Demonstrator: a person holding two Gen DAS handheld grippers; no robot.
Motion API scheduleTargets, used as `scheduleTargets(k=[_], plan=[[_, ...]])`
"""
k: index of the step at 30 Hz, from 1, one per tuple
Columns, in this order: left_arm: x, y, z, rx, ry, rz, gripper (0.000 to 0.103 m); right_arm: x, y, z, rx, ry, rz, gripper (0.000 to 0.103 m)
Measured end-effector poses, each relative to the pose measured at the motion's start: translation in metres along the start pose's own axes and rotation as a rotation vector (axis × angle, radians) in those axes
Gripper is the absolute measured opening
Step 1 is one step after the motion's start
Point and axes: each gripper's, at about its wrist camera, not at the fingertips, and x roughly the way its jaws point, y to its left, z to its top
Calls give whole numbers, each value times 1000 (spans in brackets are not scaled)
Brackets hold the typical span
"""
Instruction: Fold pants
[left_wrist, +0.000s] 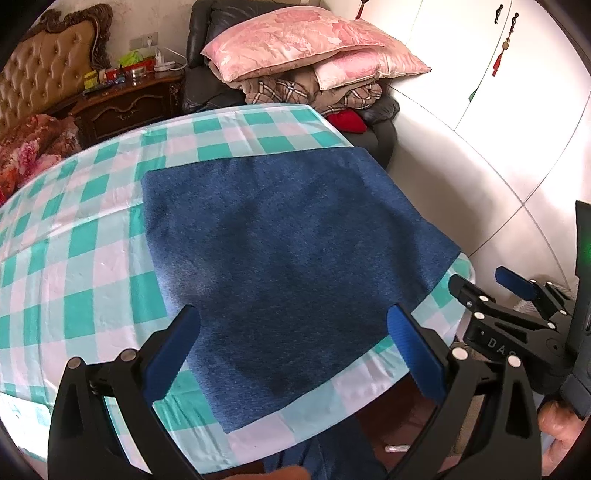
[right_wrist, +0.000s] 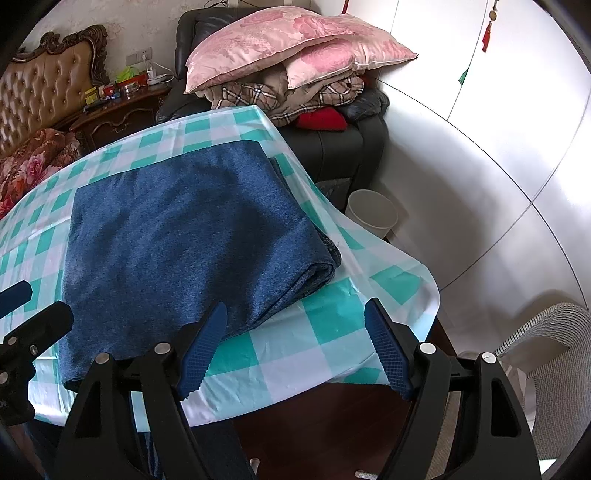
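Left gripper (left_wrist: 291, 347): jaws stand wide apart, nothing between the pads. They hang over the near end of the pants (left_wrist: 288, 251), not visibly touching the cloth.

Right gripper (right_wrist: 295, 347): jaws likewise wide apart and empty. Its left pad sits over the near right corner of the pants (right_wrist: 184, 240); its right pad is over the bare tablecloth (right_wrist: 332, 332) near the corner of the desk.

The pants are blue denim, folded into a flat rectangular stack (layered edges show along the side nearest the right gripper). They lie on the desk directly ahead of both pairs of jaws, running away from them; one near portion hangs off the front edge of the desk below the left jaws.

The tablecloth is a teal, white and pink check and drapes over the desk's edges.

Beyond the far end of the desk: a dark armchair (right_wrist: 332, 147) loaded with pink pillows (right_wrist: 295, 40) and plaid bedding. Right of the right jaws, on the floor: a white bin (right_wrist: 373, 210) and a woven basket (right_wrist: 546, 350). Far left of the jaws: a tufted headboard (left_wrist: 44, 70) and a dark wooden nightstand (left_wrist: 125, 107).
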Motion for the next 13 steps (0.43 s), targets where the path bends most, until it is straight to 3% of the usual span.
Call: scheduleTargets(k=[13], plan=[[7, -2, 7, 39, -19, -22, 101, 3, -4, -4, 10, 12, -25, 76]])
